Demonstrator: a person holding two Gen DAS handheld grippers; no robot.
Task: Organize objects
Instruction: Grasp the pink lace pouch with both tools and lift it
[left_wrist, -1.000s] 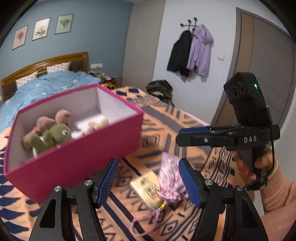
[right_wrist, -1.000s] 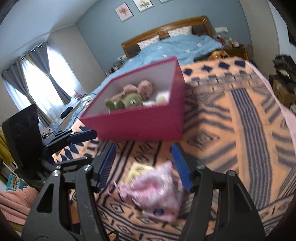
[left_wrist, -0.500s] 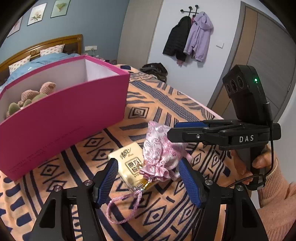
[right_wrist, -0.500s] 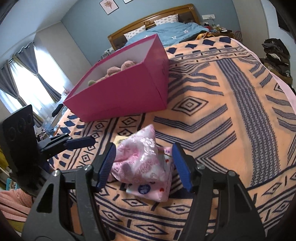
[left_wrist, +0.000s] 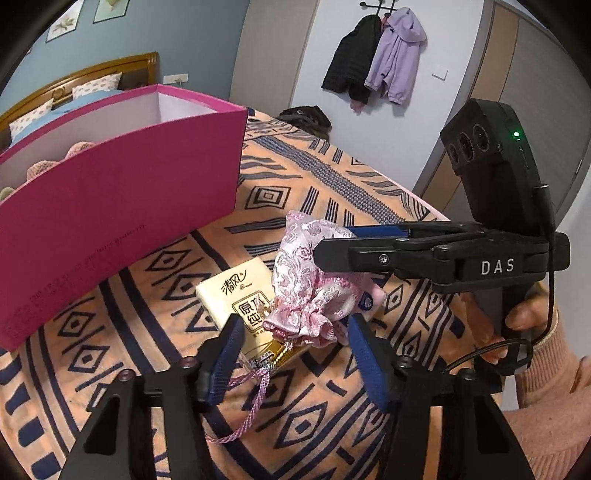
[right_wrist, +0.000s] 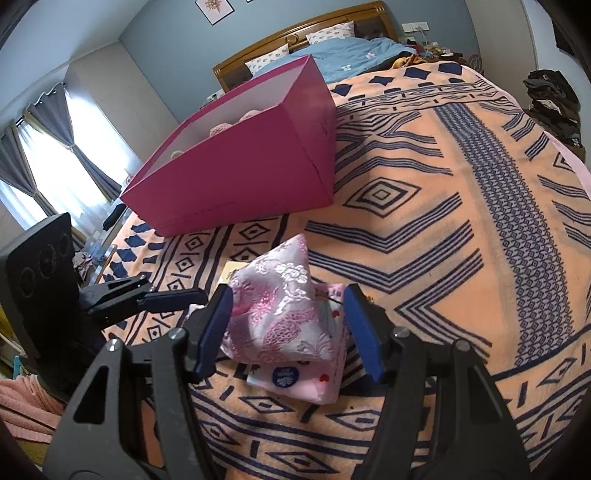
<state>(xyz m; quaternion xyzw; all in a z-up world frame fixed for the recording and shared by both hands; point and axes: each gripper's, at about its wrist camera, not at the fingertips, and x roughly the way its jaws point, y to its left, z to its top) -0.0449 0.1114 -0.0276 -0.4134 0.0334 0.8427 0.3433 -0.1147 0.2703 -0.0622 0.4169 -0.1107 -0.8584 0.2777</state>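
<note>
Pink brocade pouch sits on the bed's orange patterned blanket, resting partly on a yellow tissue pack and a pink printed tissue pack. Its drawstring cord trails toward the left wrist camera.

Right claw: jaws spread wide, straddling the pouch. The left pad looks to be at or touching the fabric; there is a gap on the right side. Not gripping anything. In the left wrist view it comes in from the right, with one finger crossing in front of the pouch's upper part.

Left claw: wide open, holding nothing. Its blue pads flank the gathered neck of the pouch and the near end of the yellow pack; I can't tell whether they touch.

Magenta box stands on the blanket beyond the pouch, well apart from it, top open, with plush toys partly visible inside.

Past the blanket: wooden headboard, blue duvet. Two jackets hang on wall hooks.
</note>
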